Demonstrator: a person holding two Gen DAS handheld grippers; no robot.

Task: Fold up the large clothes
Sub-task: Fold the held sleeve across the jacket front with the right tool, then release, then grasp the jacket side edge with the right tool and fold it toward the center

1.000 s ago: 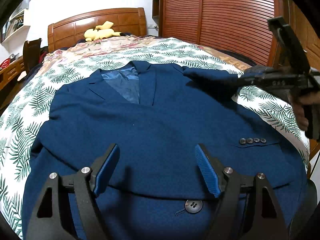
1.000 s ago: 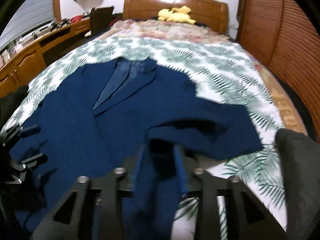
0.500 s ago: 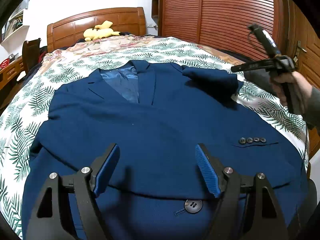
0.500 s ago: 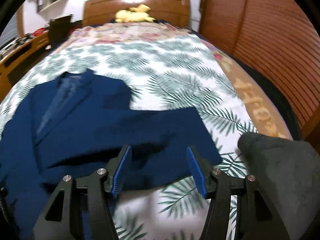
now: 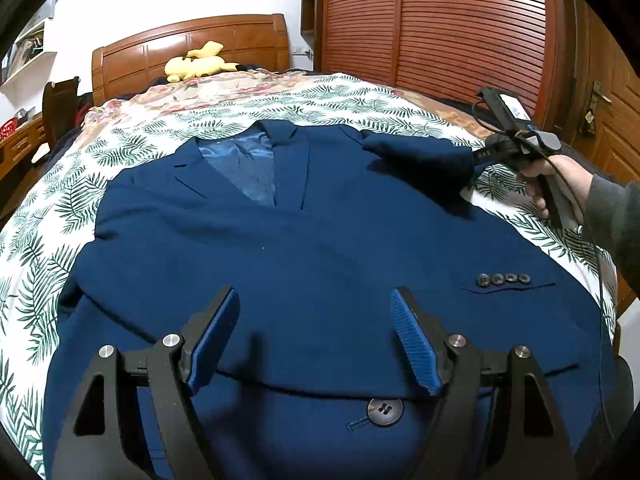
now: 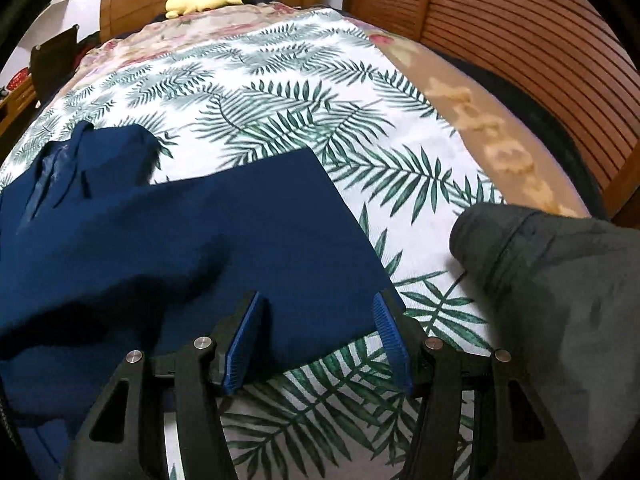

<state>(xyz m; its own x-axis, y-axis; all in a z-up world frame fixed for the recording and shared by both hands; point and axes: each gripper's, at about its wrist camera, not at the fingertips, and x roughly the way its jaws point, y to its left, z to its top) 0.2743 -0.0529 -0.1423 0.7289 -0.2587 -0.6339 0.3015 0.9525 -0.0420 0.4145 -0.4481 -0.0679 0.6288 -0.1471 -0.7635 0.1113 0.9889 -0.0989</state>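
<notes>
A navy suit jacket (image 5: 320,240) lies face up on the bed, its collar toward the headboard. One sleeve (image 5: 420,156) is folded across near the shoulder. My left gripper (image 5: 313,292) hovers open over the jacket's lower front, above the front button (image 5: 385,408), with nothing between its pads. My right gripper (image 6: 319,296) is open, its blue pads apart on either side of the corner of the folded sleeve (image 6: 280,220) without pressing on it. In the left wrist view the right gripper (image 5: 478,156) sits at the sleeve's outer end, held by a hand (image 5: 560,176).
The bed carries a palm-leaf sheet (image 6: 300,100). A yellow plush toy (image 5: 198,66) lies by the wooden headboard (image 5: 240,40). Louvred wardrobe doors (image 5: 460,28) run along the right side. A grey sleeve (image 6: 560,300) of the person fills the right wrist view's lower right.
My right gripper opened, let the sleeve drop and swung right and down to the sleeve's outer edge. The left gripper has not moved.
</notes>
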